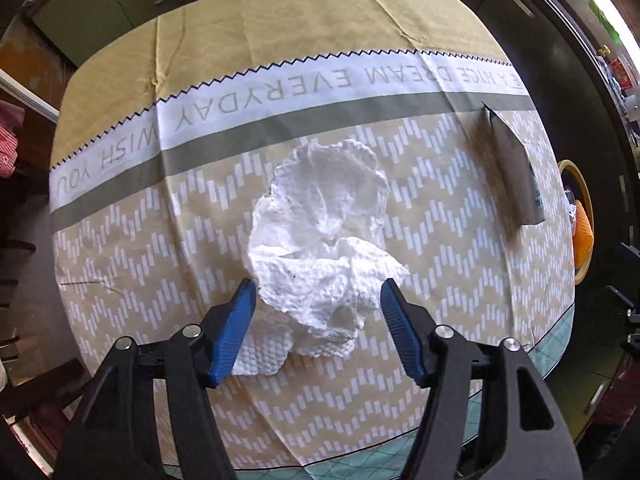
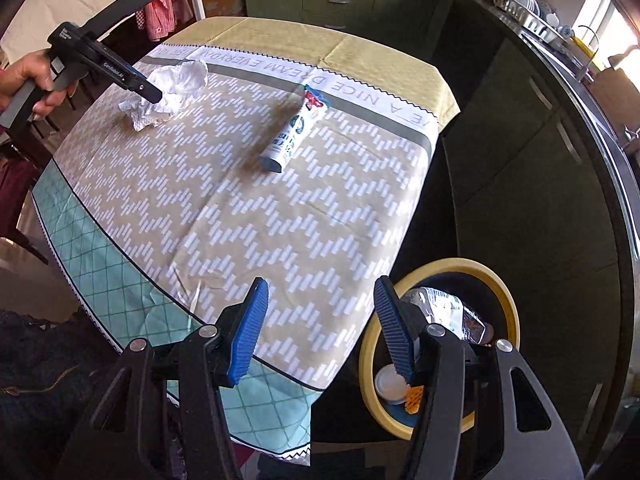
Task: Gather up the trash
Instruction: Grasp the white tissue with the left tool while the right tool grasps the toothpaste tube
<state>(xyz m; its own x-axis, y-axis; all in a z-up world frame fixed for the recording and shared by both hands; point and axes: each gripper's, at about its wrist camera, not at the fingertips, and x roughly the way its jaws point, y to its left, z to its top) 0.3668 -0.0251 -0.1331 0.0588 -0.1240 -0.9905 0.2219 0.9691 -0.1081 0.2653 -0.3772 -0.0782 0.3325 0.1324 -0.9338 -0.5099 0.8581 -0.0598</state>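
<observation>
Left gripper (image 1: 318, 292), jaws wide and holding nothing, straddles the crumpled tissue (image 1: 320, 236) (right gripper (image 2: 320, 316) idles open too): push lower, then squeeze its bulk.

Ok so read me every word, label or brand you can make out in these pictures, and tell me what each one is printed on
"WISH YOU" and "A NICE DREAM EVERYDAY": white band of the tablecloth, seen upside down.
"GenRobot.AI": side of the left claw, seen from the right wrist view.
Small white label on that handle: too small to read.
Tube on the cloth: blue lettering, too blurred to read.
Wrapper in the yellow-rimmed bin: print unreadable.
</observation>
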